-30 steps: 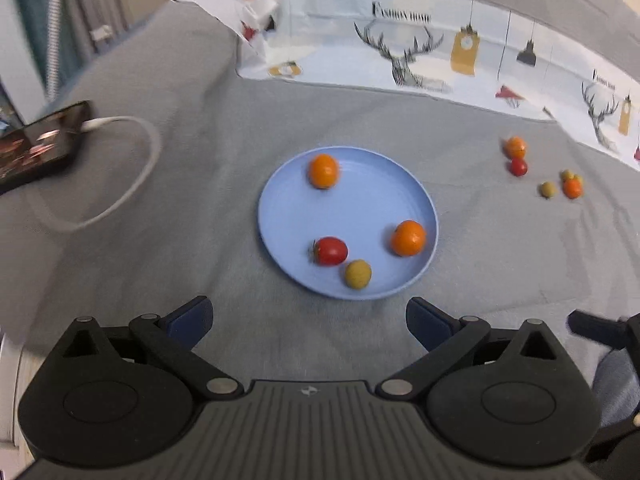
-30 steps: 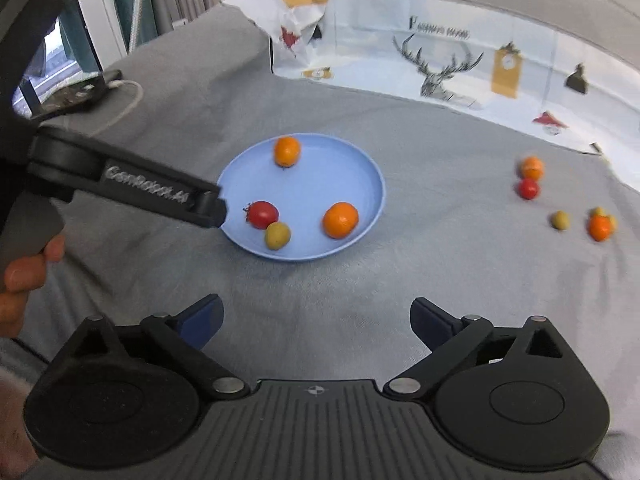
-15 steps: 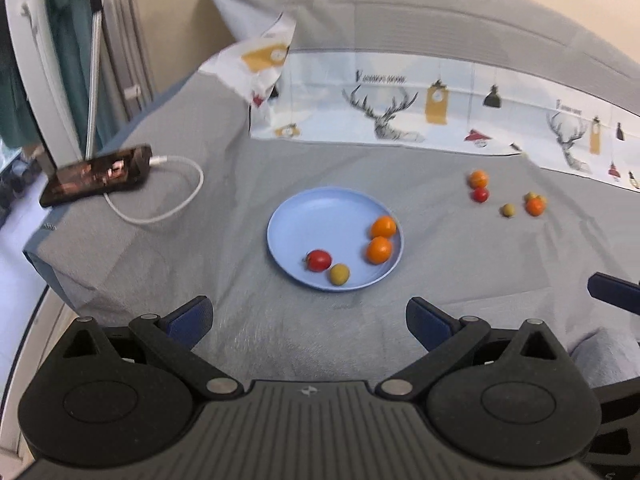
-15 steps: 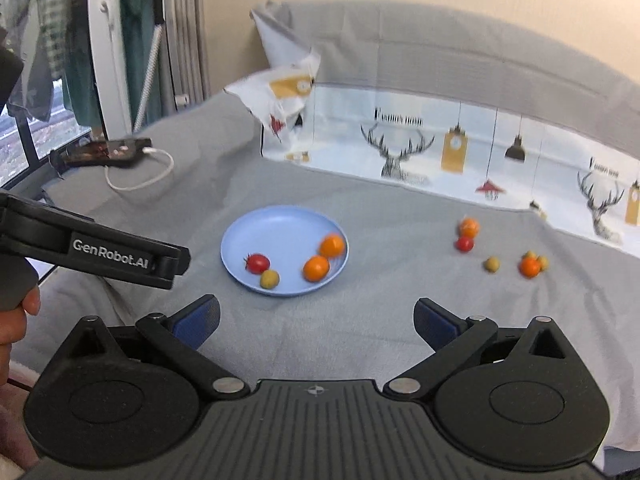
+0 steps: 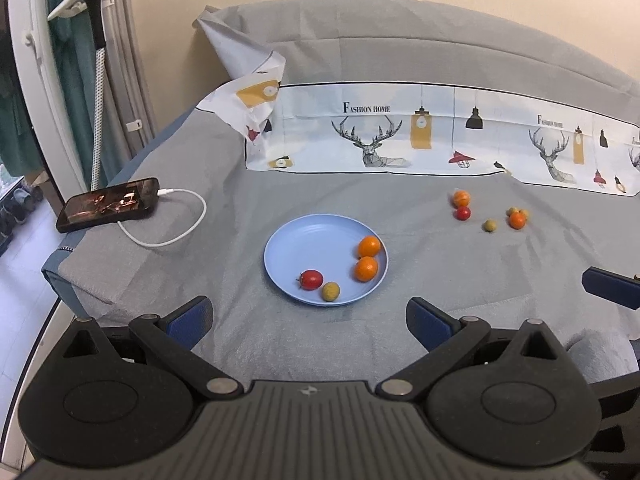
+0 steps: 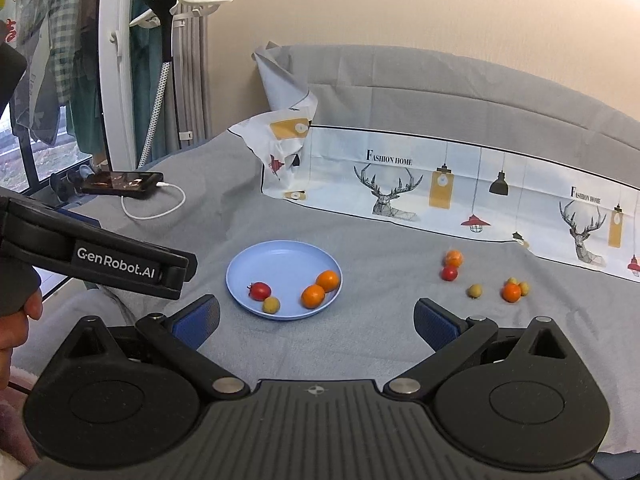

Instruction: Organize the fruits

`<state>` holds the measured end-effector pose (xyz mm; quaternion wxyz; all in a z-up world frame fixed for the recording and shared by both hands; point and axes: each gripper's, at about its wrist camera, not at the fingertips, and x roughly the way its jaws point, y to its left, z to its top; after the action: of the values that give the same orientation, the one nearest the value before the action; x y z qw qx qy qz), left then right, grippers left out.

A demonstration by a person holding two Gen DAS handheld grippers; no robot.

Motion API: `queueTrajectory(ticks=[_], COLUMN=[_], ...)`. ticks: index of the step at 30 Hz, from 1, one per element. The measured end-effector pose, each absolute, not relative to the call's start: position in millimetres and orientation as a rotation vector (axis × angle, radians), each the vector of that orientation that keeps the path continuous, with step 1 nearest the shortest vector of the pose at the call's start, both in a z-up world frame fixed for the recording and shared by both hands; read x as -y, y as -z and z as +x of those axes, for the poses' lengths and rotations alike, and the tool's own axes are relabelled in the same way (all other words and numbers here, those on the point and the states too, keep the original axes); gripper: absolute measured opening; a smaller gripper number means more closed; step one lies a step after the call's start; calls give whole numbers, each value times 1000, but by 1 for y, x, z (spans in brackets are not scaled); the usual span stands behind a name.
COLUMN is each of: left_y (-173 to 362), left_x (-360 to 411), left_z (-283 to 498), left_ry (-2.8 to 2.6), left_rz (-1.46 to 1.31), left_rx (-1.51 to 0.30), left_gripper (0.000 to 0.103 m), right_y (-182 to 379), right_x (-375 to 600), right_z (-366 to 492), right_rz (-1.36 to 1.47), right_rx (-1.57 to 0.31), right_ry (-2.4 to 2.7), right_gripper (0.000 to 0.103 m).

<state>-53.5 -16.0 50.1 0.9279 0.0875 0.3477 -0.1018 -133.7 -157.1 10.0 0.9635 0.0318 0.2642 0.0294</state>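
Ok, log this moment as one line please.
left hand-held gripper: open, empty | right hand-held gripper: open, empty | blue plate: four fruits | loose fruits: on grey cloth, right of plate

wall (image 6: 400,8): beige; bed cover (image 5: 360,352): grey; curtain (image 6: 192,40): grey; window (image 6: 24,112): left

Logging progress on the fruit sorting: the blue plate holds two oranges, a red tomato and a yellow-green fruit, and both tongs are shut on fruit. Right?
Not quite. The plate does hold two oranges, a red tomato and a yellow-green fruit, but the left tongs and right tongs are open and empty, as both wrist views show.
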Motion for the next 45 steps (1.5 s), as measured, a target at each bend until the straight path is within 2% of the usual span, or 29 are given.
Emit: queueTrajectory(ticks=[23, 45], left_y=[-38, -11], left_x=[7, 23], left_z=[-41, 9], left_ry=[207, 193], left_rz=[160, 193], left_rx=[-742, -845], left_gripper=[103, 103], right_y=[-1, 26], right_x=[151, 164], right_z=[-119, -85], right_rz=[61, 111], right_rx=[-588, -654], right_ry=[-79, -68], right_gripper=[102, 102])
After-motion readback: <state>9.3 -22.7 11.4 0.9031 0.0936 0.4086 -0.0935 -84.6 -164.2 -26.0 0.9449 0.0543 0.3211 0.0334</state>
